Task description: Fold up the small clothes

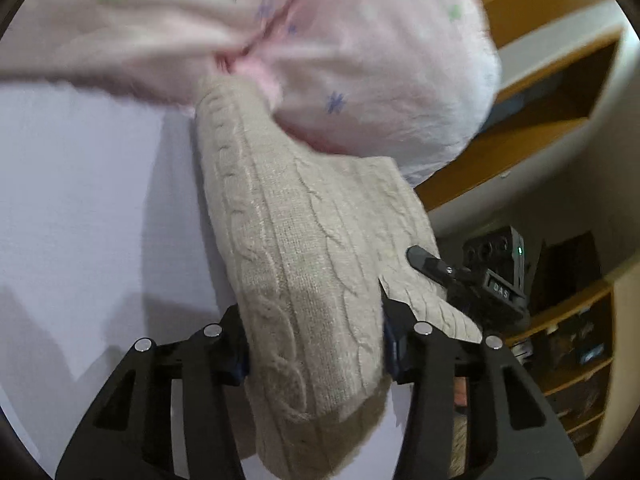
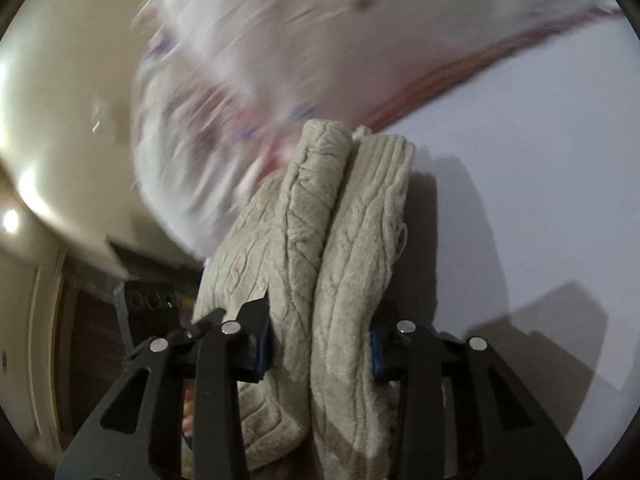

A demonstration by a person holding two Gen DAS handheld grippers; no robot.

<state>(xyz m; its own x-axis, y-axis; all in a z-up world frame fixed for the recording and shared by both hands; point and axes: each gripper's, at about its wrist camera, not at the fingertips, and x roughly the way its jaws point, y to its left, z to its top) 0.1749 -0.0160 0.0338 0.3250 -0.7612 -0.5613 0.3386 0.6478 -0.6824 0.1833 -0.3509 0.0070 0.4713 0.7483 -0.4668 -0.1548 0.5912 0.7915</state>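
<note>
Left wrist view: left gripper (image 1: 314, 344) pinching a beige cable-knit garment (image 1: 296, 240), bunched thick between the jaws and stretching away toward the far side over a white surface (image 1: 80, 200). Just beyond, touching the knit's far end, a pink fleece garment (image 1: 360, 80) with small flower prints, blurred. At right, the right gripper (image 1: 424, 262) with its tip against the knit's edge, camera body behind it. Further right, wooden shelves (image 1: 560, 100) with clutter too small to name.

Right wrist view: right gripper (image 2: 320, 344) clamped on the same beige knit (image 2: 340, 240), here doubled into two thick rolls side by side. Pink fleece (image 2: 260, 60) heavily blurred past it; white surface (image 2: 520, 160) at right; the left gripper's camera body (image 2: 150, 308) at near left.

Likely risks: a layer slipping free of such a bulky pinch, spoiling the fold; the fleece dragged or caught under the knit on setting down, being in contact already. Both tools close together on one edge, so a clash of fingers looks possible. Fleece crowds the far side of the laying space.
</note>
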